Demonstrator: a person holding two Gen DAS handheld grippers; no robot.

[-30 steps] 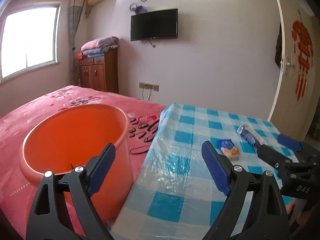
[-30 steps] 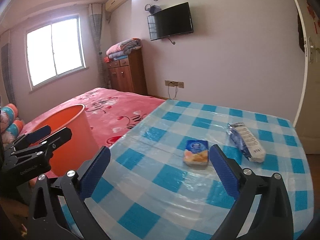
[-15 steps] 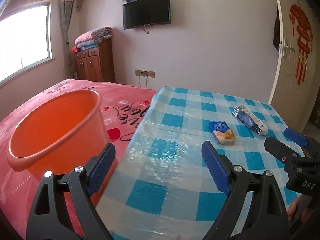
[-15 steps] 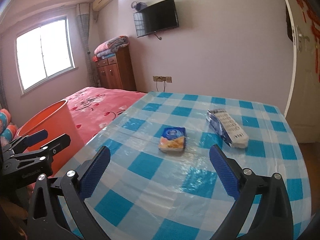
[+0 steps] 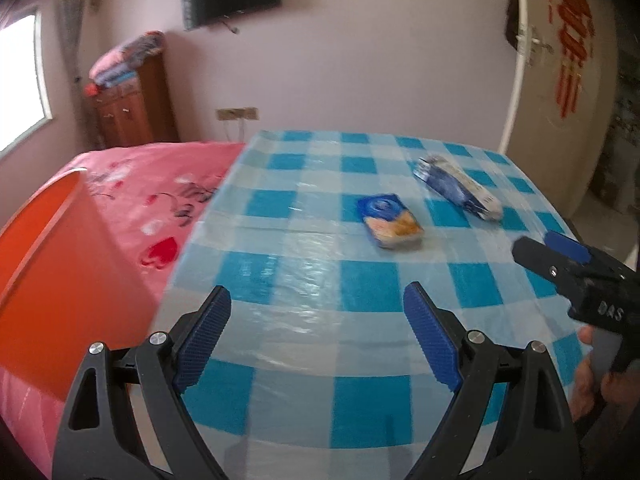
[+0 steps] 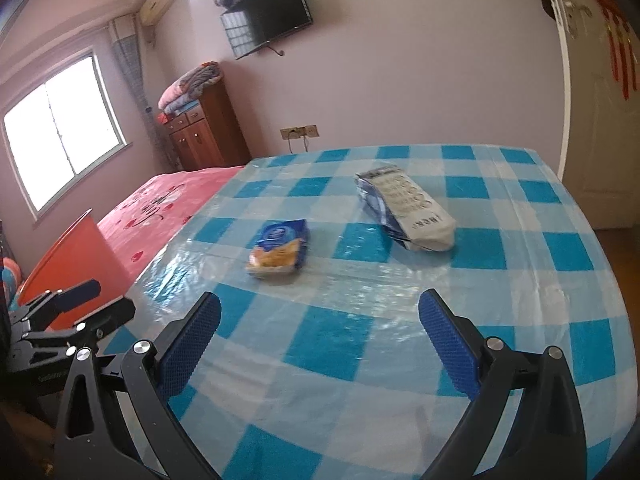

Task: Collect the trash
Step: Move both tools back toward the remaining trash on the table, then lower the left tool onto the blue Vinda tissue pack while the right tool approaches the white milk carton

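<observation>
- On the tabletop (image 6: 520, 312) — blue-and-white checked cloth under a clear, glossy sheet — lie two pieces of trash, with an orange bucket (image 5: 52, 280) standing on the bed just off its left edge.
- Long blue-and-white bag (image 6: 406, 208): lies farther back and right. It looks light, soft and crinkly; across its narrow middle seems the surest hold, since the film would likely slide on the slick sheet.
- Small blue-and-yellow packet (image 6: 280, 248): nearer, left of the bag and apart from it. Flat, light, probably crushable — best pinched across its short sides.
- Right gripper (image 6: 320, 340): fingers spread wide, nothing between them; both items sit ahead of the tips, the packet closer.
- Left gripper (image 5: 318, 336): fingers likewise released and empty, short of the packet (image 5: 394, 222), bag (image 5: 456, 188) beyond.
</observation>
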